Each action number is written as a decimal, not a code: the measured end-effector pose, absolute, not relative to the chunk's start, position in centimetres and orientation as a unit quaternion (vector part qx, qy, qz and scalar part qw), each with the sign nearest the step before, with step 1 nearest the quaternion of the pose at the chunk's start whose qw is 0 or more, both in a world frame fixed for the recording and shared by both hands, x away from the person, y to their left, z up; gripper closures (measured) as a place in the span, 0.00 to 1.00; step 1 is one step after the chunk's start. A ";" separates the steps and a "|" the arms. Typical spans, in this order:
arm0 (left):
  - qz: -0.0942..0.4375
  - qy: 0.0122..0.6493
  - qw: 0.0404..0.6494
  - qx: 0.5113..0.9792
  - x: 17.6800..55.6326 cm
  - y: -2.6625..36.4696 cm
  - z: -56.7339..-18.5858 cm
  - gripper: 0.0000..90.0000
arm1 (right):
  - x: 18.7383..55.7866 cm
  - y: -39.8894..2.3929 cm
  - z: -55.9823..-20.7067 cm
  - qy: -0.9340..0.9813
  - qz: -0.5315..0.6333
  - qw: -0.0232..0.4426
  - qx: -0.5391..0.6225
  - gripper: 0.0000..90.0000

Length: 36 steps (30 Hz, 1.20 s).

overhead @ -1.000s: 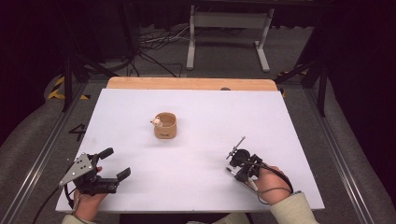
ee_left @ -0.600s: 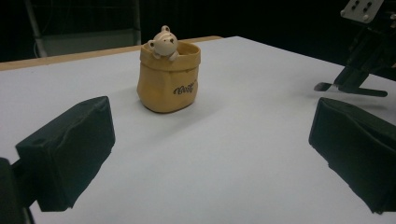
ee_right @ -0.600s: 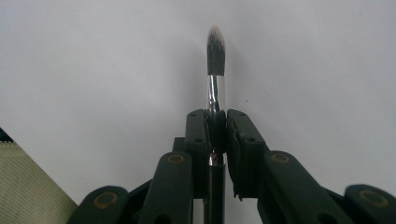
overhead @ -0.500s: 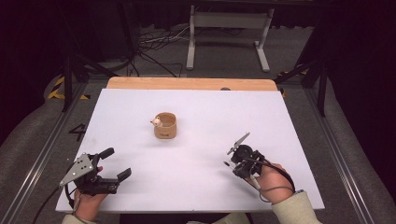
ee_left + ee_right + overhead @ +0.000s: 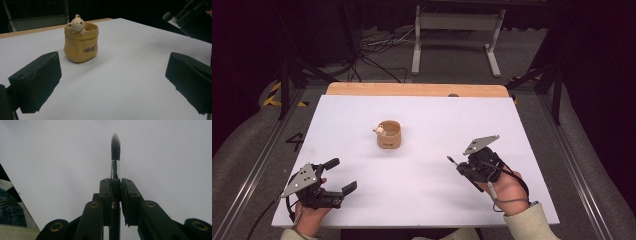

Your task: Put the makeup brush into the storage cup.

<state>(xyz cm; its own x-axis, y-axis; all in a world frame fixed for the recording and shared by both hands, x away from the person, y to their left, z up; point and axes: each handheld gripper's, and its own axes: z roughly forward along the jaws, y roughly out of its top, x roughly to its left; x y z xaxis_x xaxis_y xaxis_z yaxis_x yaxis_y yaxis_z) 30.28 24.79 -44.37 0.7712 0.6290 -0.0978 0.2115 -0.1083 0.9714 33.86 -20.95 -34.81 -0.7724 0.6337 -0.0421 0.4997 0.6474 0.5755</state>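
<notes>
My left gripper (image 5: 339, 176) sat low by the table's (image 5: 512, 130) near-left corner, jaws wide apart; my right gripper (image 5: 115, 185), raised and probably tilted, pinched a brush (image 5: 115, 152).

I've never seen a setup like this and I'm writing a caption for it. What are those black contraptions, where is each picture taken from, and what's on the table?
No robot arm here: a person holds a two-jawed hand tool in each hand. The high view looks down on the white table from above the person's side. The left tool sits near the table's near left corner, its jaws wide apart and holding nothing. The right tool is clamped on a small brush, bristles pointing away from the hand. The other two pictures come from cameras riding on each tool, looking along its jaws. On the table stands a tan sack-shaped pot with a little bear figure at its rim. I can't tell whether anything lies inside.
</notes>
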 end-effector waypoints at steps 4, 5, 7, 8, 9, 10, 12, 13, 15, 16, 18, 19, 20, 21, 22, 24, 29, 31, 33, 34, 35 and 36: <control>0.165 0.285 0.604 0.726 30.3 24.5 -44.2 0.01 | 33.7 -21.1 -34.4 0.886 0.327 0.123 0.304 0.89; 0.164 0.284 0.605 0.725 30.3 24.3 -44.1 0.01 | 33.7 -21.1 -34.3 0.884 0.337 0.124 0.300 0.89; 0.161 0.281 0.606 0.726 30.4 24.1 -44.0 0.01 | 33.6 -21.1 -34.1 0.874 0.367 0.125 0.294 0.89; 0.159 0.281 0.607 0.726 30.4 24.1 -44.0 0.01 | 33.6 -21.2 -34.1 0.869 0.378 0.126 0.293 0.89; 0.158 0.278 0.609 0.726 30.4 23.9 -43.9 0.01 | 33.6 -21.2 -34.1 0.866 0.387 0.129 0.291 0.89; 0.155 0.277 0.610 0.726 30.4 23.8 -43.8 0.01 | 33.5 -21.3 -34.0 0.859 0.401 0.134 0.288 0.89; 0.156 0.273 0.611 0.727 30.4 23.7 -43.7 0.01 | 33.5 -21.3 -34.1 0.851 0.418 0.141 0.285 0.89; 0.154 0.273 0.611 0.727 30.4 23.7 -43.7 0.01 | 33.5 -21.4 -34.1 0.847 0.427 0.144 0.282 0.89; 0.151 0.273 0.613 0.726 30.5 23.7 -43.6 0.01 | 33.4 -21.5 -34.2 0.839 0.446 0.150 0.274 0.89; 0.151 0.273 0.614 0.725 30.5 23.7 -43.5 0.01 | 33.3 -21.6 -34.2 0.835 0.456 0.151 0.271 0.89; 0.149 0.271 0.615 0.725 30.6 23.5 -43.4 0.01 | 33.3 -21.7 -34.3 0.826 0.475 0.151 0.263 0.89; 0.148 0.270 0.616 0.725 30.6 23.4 -43.4 0.01 | 33.2 -21.8 -34.4 0.822 0.483 0.151 0.262 0.89; 0.148 0.266 0.616 0.726 30.7 23.3 -43.3 0.01 | 33.2 -21.8 -34.4 0.820 0.488 0.150 0.259 0.89; 0.145 0.266 0.617 0.726 30.6 23.2 -43.3 0.02 | 33.2 -21.8 -34.5 0.815 0.497 0.154 0.255 0.89; 0.143 0.262 0.616 0.729 30.7 23.1 -43.2 0.02 | 33.1 -21.8 -34.6 0.811 0.505 0.158 0.250 0.89; 0.140 0.257 0.618 0.729 30.8 22.7 -43.2 0.02 | 33.1 -21.8 -34.7 0.804 0.521 0.156 0.239 0.89; 0.130 0.247 0.620 0.733 30.9 22.0 -42.9 0.02 | 32.9 -21.6 -35.3 0.794 0.557 0.160 0.183 0.89; 0.127 0.244 0.621 0.734 30.9 21.8 -42.8 0.02 | 32.8 -21.4 -35.4 0.790 0.566 0.166 0.169 0.89; 0.124 0.239 0.621 0.736 31.0 21.5 -42.6 0.02 | 32.8 -21.2 -35.6 0.785 0.575 0.166 0.159 0.89; 0.126 0.238 0.623 0.735 31.1 21.3 -42.5 0.02 | 32.8 -21.1 -35.7 0.782 0.580 0.166 0.157 0.89; 0.122 0.236 0.625 0.734 31.1 21.1 -42.4 0.02 | 32.8 -21.0 -35.8 0.779 0.584 0.165 0.154 0.89; 0.121 0.235 0.625 0.734 31.2 20.9 -42.2 0.02 | 32.8 -20.9 -35.9 0.776 0.590 0.163 0.153 0.89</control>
